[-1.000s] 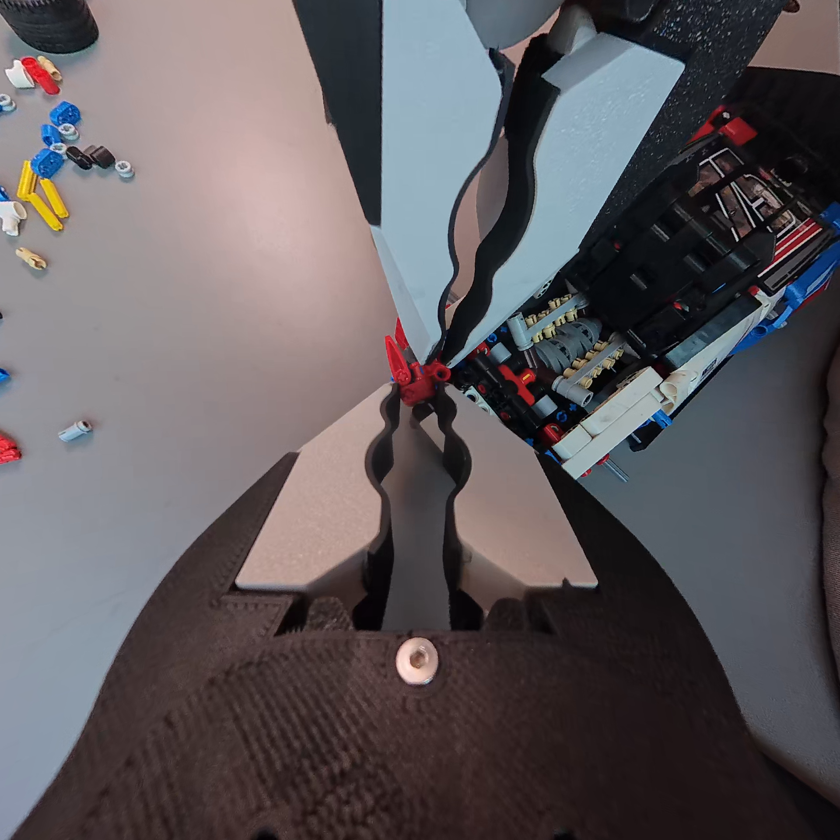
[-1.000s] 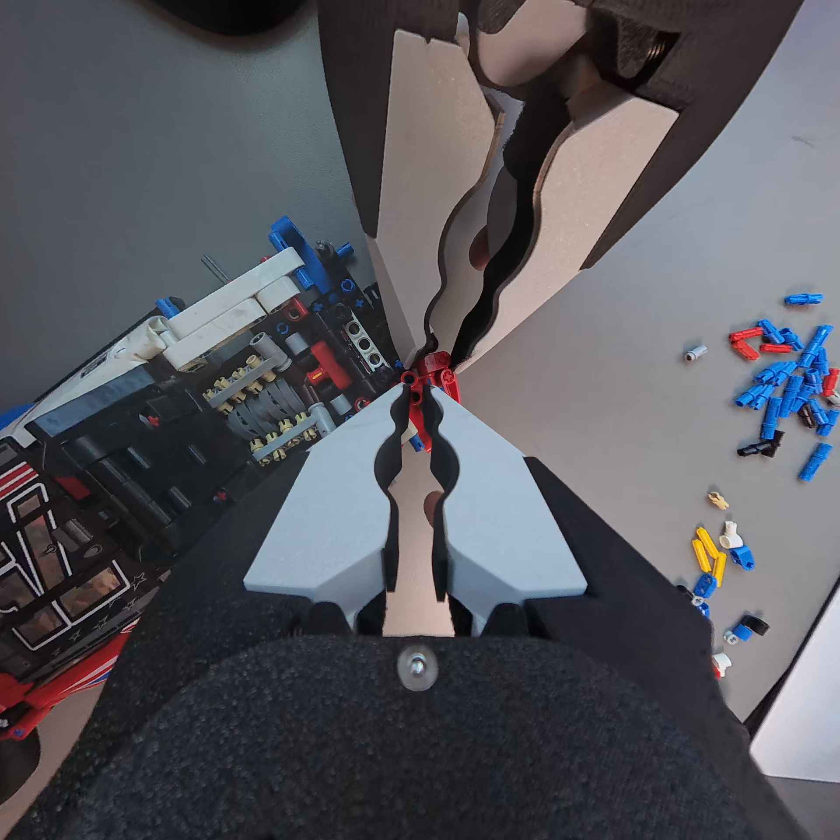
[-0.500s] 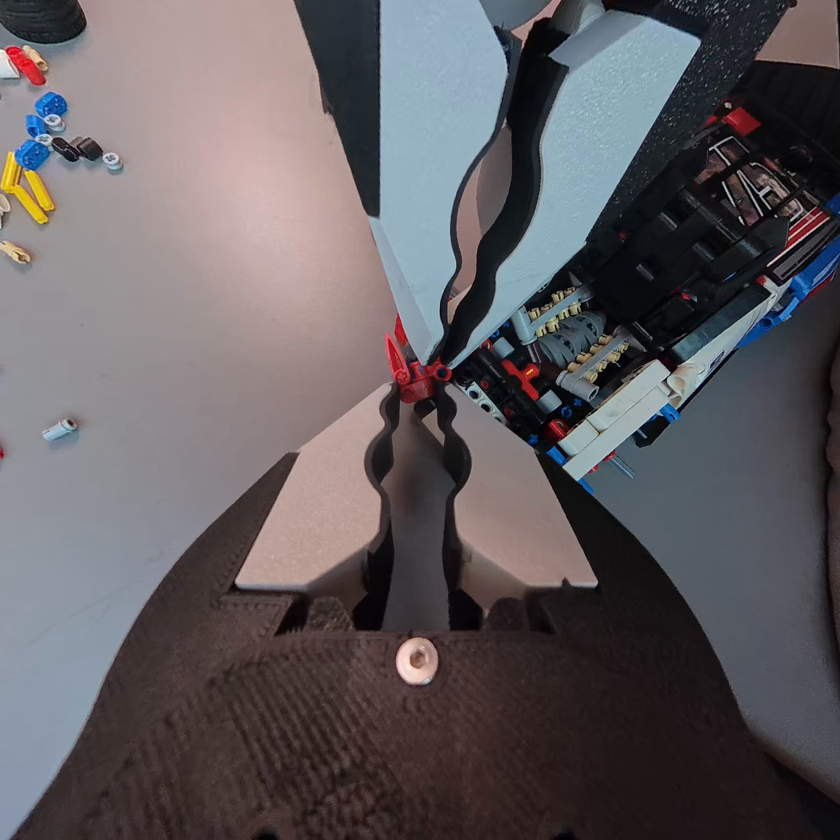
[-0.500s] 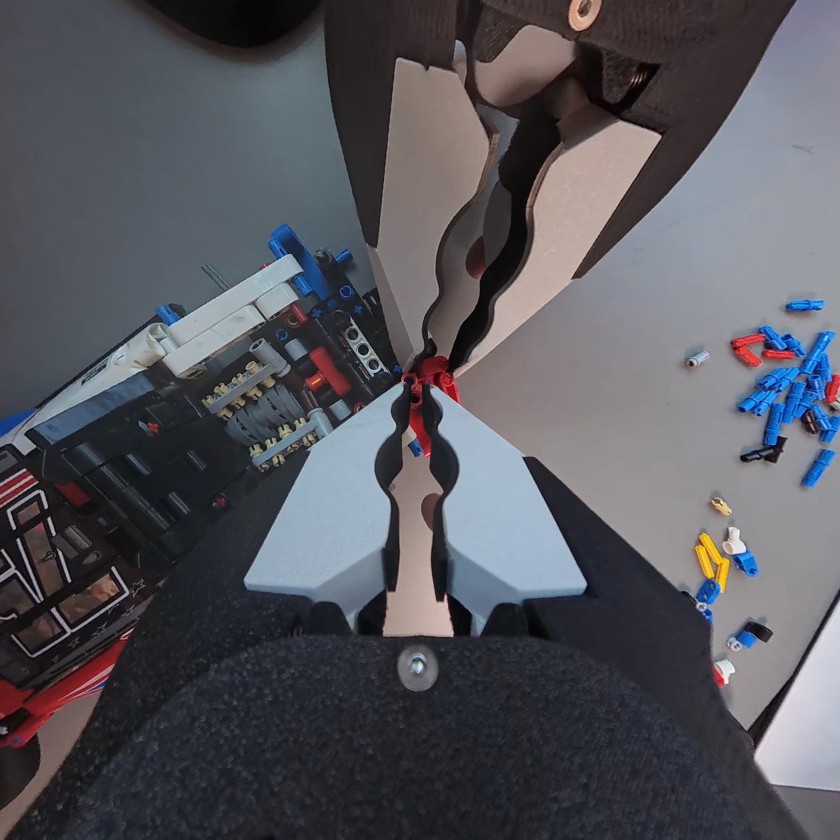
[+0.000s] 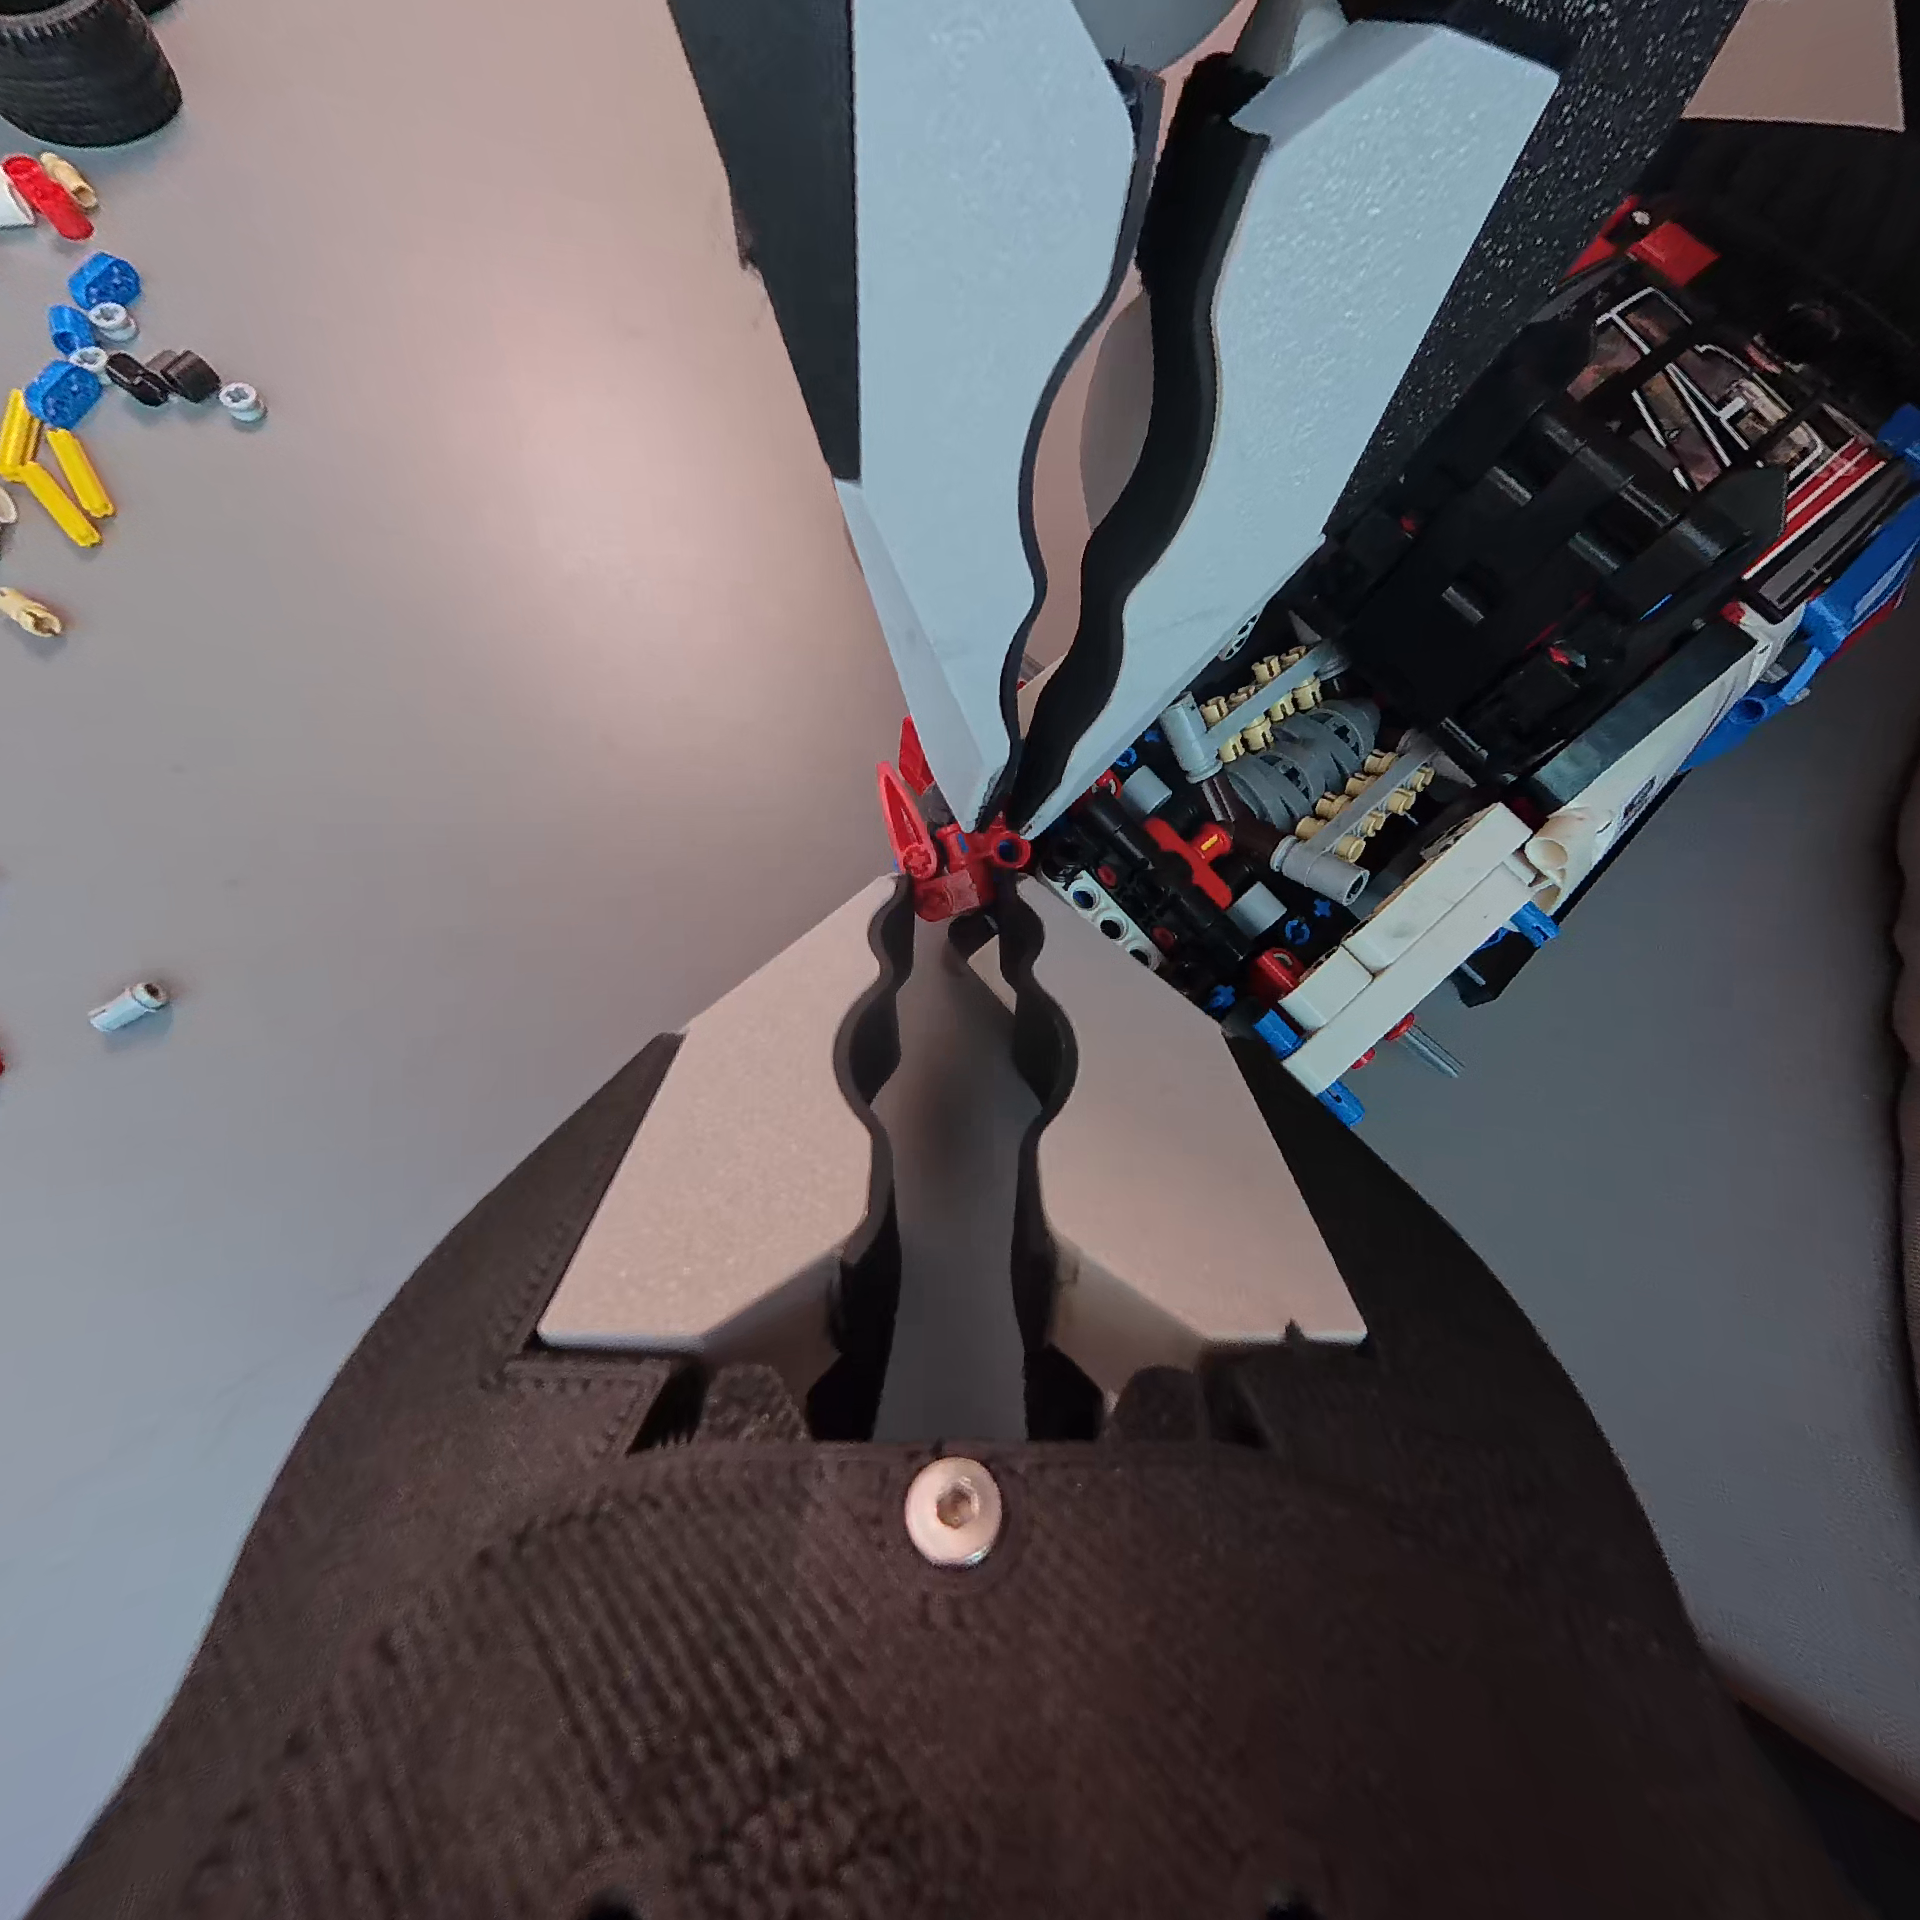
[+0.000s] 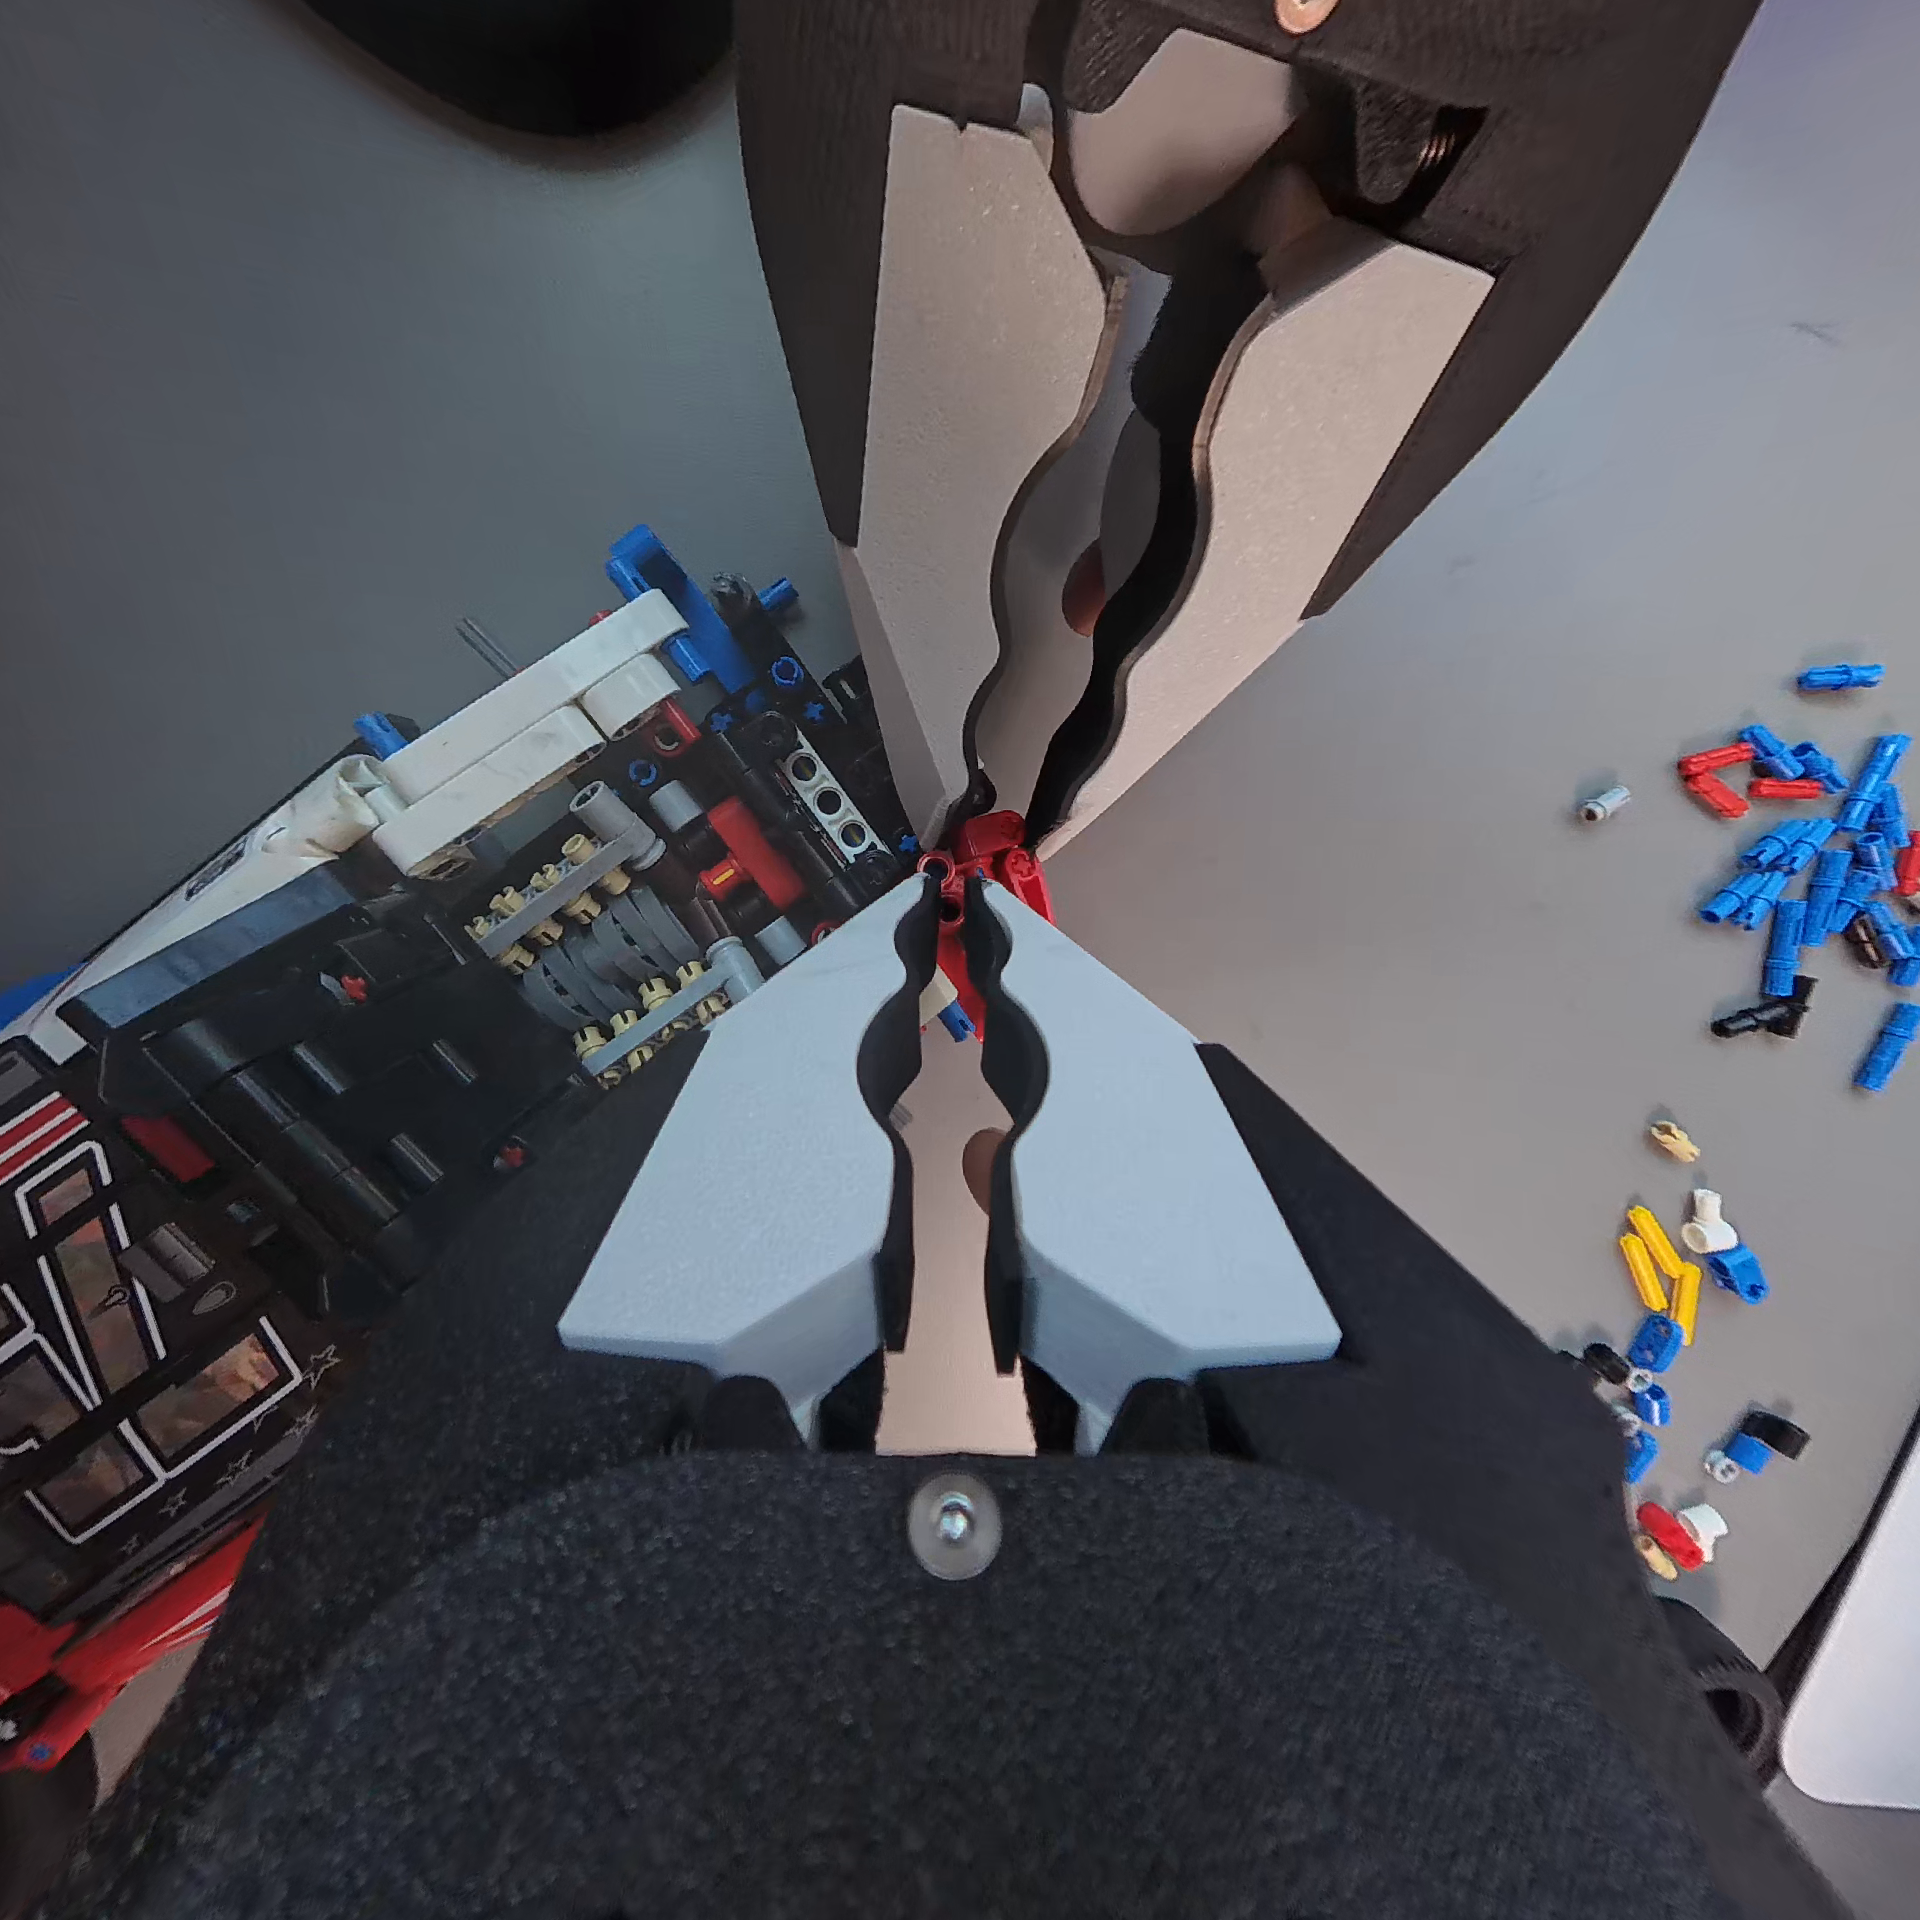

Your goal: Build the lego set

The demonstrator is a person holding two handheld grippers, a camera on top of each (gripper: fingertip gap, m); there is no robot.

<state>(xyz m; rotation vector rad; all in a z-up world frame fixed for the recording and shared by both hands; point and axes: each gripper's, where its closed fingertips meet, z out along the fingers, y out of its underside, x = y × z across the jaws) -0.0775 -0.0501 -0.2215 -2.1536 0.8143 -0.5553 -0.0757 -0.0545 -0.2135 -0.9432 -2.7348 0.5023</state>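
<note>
1. My left gripper (image 5: 951, 920) has pale, matte fingers with wavy black rubbery inner edges, set in a dark body with a ribbed, printed texture and one metal screw at its middle. Its tips are closed on a small red lego assembly (image 5: 951, 868) held above the grey table (image 5: 468, 727).
2. My right gripper (image 6: 951, 899) has light blue-grey fingers with the same wavy black lining and a speckled, felt-like black body. Its tips are also pinched on the red lego assembly (image 6: 987, 847), from the opposite side.
3. The two grippers meet tip to tip, pointing at each other, so each shows upside down at the top of the other's view; the red piece sits between all four fingertips.
4. The partly built lego car (image 5: 1455, 748) lies on the table just beside the meeting point. It is mostly black, with white beams, blue pins, tan connectors and grey ribbed parts in its open middle.
5. The car's panels carry red, white and black striped stickers with stars; any lettering there is too small for me to make out.
6. Loose pieces (image 6: 1829, 873) lie well apart from the car: a cluster of blue pins with some red ones, plus yellow (image 5: 57, 478), white and black bits.
7. A black ribbed tyre (image 5: 83, 73) sits at the table's far corner in the left wrist view.
</note>
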